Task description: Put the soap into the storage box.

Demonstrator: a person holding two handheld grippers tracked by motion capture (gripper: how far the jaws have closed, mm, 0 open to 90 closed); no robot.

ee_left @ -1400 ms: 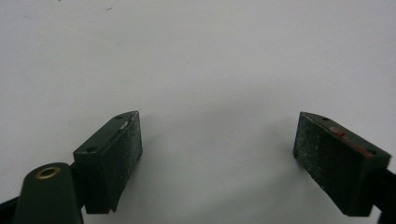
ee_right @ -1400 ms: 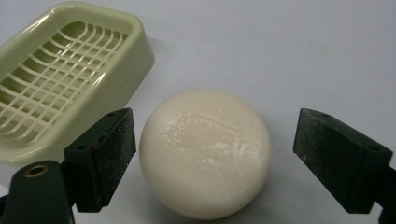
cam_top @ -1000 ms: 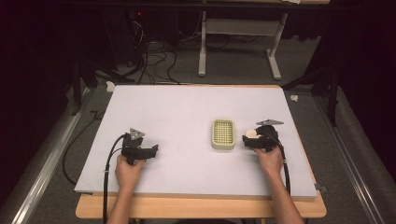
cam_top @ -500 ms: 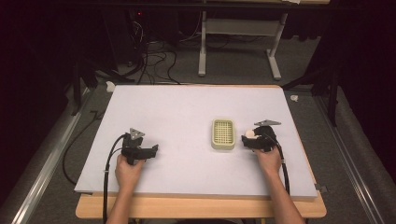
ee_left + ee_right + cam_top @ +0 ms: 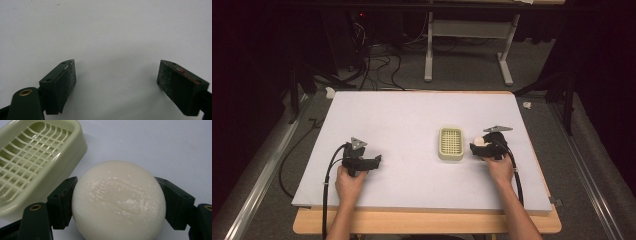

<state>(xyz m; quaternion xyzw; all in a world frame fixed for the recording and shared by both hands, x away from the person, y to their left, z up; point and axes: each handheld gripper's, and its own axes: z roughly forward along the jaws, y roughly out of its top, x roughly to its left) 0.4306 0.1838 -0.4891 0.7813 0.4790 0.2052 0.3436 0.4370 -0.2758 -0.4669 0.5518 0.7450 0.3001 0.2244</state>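
right gripper (image 5: 476, 148): jaws closed on a round white soap bar (image 5: 118, 201), one pad on each side of it, seen plainly in the right gripper view. In the high view it sits at the right of the table, just right of the soap dish, jaws pointing left toward it.
soap bar: whitish, rounded, faint embossed rectangle on top, glossy. Held between the right jaws above the white surface; shows as a pale spot at the gripper tip (image 5: 480, 141) in the high view. Not in the dish.
soap dish (image 5: 451, 143): pale yellow-green, rectangular with rounded corners, grid insert inside, nothing on the grid. Stands flat on the board, right of centre. In the right gripper view (image 5: 32, 165) its near corner lies just beside the left-hand jaw; cannot tell if they touch.
left gripper (image 5: 374, 162): jaws spread wide, nothing between them, only bare white surface in the gap in the left gripper view (image 5: 117, 82). Sits near the front left of the board, well apart from the dish, jaws pointing right.
hands: left hand (image 5: 348, 182) grips the left tool from behind, right hand (image 5: 500, 167) the right one; forearms enter from the bottom edge.
table (image 5: 392, 120): white board on a wooden top, wood visible along the front edge.
surroundings: dark floor with cables and a grey stand leg beyond the far edge.
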